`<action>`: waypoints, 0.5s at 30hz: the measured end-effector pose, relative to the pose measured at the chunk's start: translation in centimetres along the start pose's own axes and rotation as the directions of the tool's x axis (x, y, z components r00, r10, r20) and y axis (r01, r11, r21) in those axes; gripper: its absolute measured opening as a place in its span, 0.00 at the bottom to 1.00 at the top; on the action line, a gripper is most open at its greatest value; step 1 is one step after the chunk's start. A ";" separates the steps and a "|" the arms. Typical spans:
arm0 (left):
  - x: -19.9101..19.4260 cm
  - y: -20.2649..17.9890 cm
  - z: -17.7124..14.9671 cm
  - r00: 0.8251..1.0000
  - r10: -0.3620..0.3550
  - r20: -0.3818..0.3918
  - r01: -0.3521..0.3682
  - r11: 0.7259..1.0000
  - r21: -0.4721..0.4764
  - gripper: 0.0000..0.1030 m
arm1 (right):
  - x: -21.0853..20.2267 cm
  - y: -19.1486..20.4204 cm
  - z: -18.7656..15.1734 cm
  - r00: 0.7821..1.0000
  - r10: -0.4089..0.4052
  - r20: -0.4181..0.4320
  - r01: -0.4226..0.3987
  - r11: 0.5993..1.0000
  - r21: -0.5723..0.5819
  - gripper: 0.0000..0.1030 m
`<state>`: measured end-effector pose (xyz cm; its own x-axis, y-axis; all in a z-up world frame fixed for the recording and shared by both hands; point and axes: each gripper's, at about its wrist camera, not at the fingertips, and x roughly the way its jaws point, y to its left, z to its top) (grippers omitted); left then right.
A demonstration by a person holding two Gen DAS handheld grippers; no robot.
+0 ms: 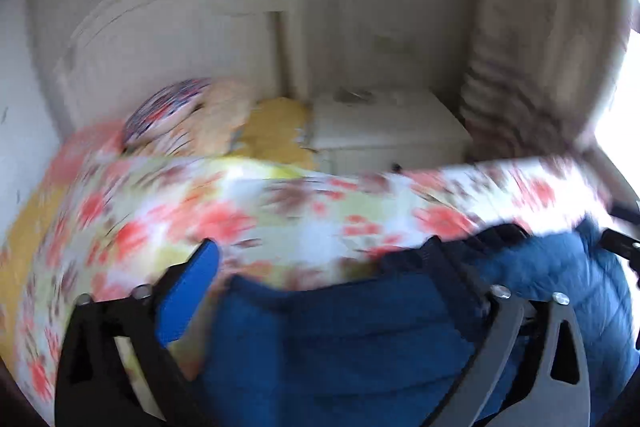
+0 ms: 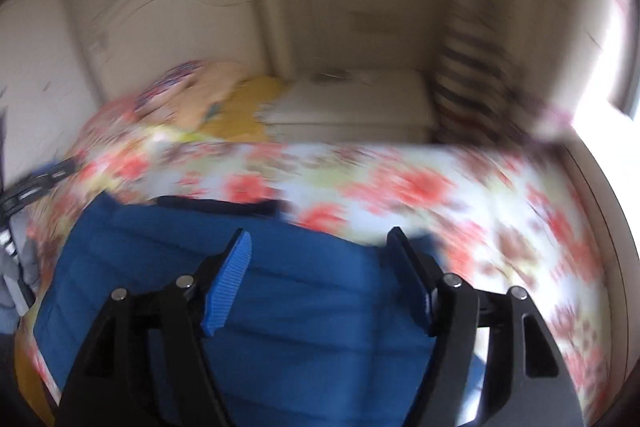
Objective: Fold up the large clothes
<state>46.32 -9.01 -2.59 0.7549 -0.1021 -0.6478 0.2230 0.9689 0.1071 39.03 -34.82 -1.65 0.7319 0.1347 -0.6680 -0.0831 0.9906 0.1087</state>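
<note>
In the left wrist view, the blue quilted jacket [image 1: 340,347] is seen spread low in the frame on the floral bedspread [image 1: 248,211], its dark collar edge [image 1: 416,255] bunched toward the right. The left gripper [image 1: 344,291] is held with its 2 jaws wide apart above the fabric, nothing pinched between them, though only the left blue pad [image 1: 188,291] is plainly shown, the right one being hidden by the cloth and heavy blur. Pillows [image 1: 192,123] and a white bedside cabinet [image 1: 384,131] are seen beyond. In the right wrist view, the same jacket [image 2: 280,307] is laid flat across the near side of the bed, its horizontal quilted channels visible, and the right gripper [image 2: 320,283] is held above it with jaws parted and no cloth clamped. The left gripper [image 2: 40,183] is glimpsed at the left edge. The garment is judged to be soft, padded, light and springy, so folds are likely to puff back unless pressed; a hold is best taken at the hem corners or the firmer collar band, where the layers are thin enough to pinch. No brand, label or legible writing can be made out in either view.
</note>
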 end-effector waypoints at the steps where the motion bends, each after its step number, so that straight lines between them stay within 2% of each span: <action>1: 1.2 -1.8 0.0 0.999 0.005 -0.038 -0.004 0.999 0.036 0.96 | 1.0 2.1 0.4 1.000 0.012 -0.014 -0.013 0.999 -0.053 0.70; 5: 5.7 -5.2 -1.3 0.986 0.010 -0.165 0.004 0.996 0.084 0.96 | 5.9 6.9 0.6 0.990 -0.001 -0.142 -0.022 0.986 -0.165 0.68; 7: 8.1 -6.2 -2.4 0.977 0.036 -0.211 -0.011 0.993 0.115 0.96 | 7.6 7.3 0.2 0.983 -0.034 -0.178 -0.002 0.981 -0.195 0.67; 8: 9.5 -6.2 -3.1 0.968 0.022 -0.250 0.003 0.995 0.101 0.96 | 8.6 7.1 -0.1 0.981 -0.034 -0.193 -0.003 0.982 -0.188 0.67; 11: 10.1 -5.9 -3.7 0.966 0.010 -0.258 0.009 0.997 0.071 0.96 | 10.1 6.4 -1.3 0.976 -0.013 -0.218 -0.019 0.989 -0.144 0.69; 15: 10.0 -5.8 -4.3 0.971 0.001 -0.238 0.012 0.998 0.054 0.96 | 11.0 6.8 -2.0 0.977 -0.039 -0.211 0.003 0.985 -0.170 0.74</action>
<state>49.95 -14.71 -12.90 0.5864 -0.0441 -0.8088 0.2651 0.9540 0.1402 45.16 -26.58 -9.77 0.5754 0.0977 -0.8120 -0.1944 0.9807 -0.0198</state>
